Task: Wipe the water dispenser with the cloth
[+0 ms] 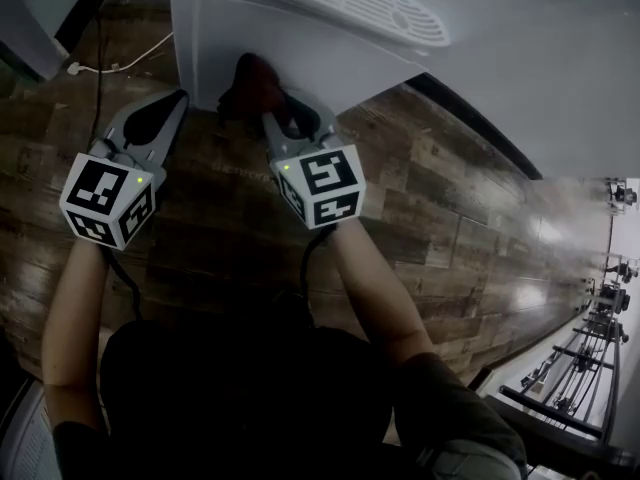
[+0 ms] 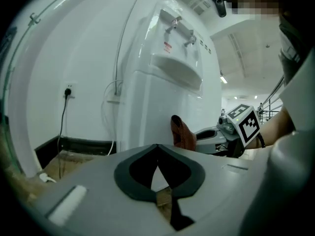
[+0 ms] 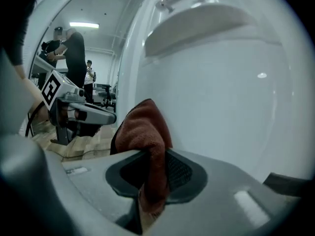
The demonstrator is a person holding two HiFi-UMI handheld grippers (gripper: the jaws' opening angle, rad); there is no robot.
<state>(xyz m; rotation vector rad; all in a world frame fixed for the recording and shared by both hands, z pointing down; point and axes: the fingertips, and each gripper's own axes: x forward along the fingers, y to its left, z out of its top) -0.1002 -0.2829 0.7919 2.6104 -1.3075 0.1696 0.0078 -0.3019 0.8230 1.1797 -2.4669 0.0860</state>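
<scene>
Dark wood-plank floor [image 1: 450, 228] underlies the white plastic water dispenser [image 3: 221, 107], at whose lower front the right gripper [image 3: 150, 154] pinches a rust-red terry cloth [image 3: 145, 124] by 1 fold that hard rubbing might tug free; the left gripper [image 2: 157, 149] has its 2 jaws pressed together, empty.

Dim head view; fisheye-warped gripper views; ceiling-light glare; dark vignetted edges

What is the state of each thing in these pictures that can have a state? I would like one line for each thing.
water dispenser: upright.
cloth: bunched, held near the water dispenser's lower front; contact cannot be told.
right gripper: jaws shut on the cloth.
left gripper: jaws shut, nothing between them.
black plug: in the wall socket.
</scene>
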